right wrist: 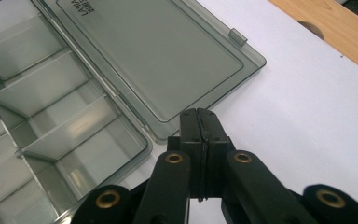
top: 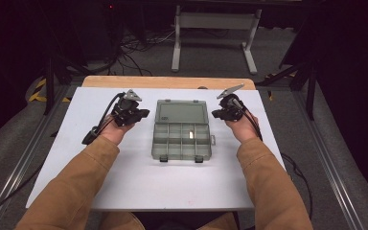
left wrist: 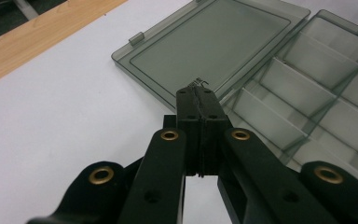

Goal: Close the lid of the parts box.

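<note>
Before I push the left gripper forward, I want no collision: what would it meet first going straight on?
Probably the smoky transparent plastic lid of the open compartment box: the shut left gripper points at the lid's near edge, lying flat on the white table. Its height above it is unclear.

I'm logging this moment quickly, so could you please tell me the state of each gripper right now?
Left gripper: closed, holding nothing, beside the open organizer box.
Right gripper: closed, holding nothing, at the box's lid.
</note>
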A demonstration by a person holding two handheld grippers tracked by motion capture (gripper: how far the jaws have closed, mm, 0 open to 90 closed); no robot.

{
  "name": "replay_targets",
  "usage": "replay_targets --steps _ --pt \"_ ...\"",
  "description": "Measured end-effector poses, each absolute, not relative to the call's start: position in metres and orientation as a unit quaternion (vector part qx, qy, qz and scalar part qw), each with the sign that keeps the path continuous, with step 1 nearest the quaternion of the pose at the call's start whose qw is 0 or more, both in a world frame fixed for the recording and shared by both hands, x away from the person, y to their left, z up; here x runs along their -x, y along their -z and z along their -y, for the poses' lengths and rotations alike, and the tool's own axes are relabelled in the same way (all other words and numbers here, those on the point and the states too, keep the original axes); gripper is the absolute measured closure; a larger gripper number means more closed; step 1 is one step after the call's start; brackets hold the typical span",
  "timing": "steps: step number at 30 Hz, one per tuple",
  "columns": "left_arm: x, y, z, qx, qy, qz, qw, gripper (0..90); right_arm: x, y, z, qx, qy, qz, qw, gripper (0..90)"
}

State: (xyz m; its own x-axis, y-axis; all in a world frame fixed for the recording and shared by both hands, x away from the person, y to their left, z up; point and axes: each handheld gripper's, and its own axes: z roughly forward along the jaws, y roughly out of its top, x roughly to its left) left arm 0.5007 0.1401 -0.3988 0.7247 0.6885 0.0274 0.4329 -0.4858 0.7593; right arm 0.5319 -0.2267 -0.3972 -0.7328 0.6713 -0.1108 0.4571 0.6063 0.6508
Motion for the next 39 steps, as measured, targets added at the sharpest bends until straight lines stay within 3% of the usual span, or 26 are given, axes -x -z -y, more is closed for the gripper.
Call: replay_targets --steps 22,39 --pt "-0.537 0.428 -0.124 -0.844 -0.142 -0.381 0.350 89.8 -0.549 0.421 0.222 -0.331 -0.279 -0.886 0.167 90.0" --pt "-0.553 0.454 -0.122 -0.838 -0.087 -0.435 0.316 89.9 -0.555 0.436 0.220 -0.341 -0.259 -0.891 0.152 90.0"
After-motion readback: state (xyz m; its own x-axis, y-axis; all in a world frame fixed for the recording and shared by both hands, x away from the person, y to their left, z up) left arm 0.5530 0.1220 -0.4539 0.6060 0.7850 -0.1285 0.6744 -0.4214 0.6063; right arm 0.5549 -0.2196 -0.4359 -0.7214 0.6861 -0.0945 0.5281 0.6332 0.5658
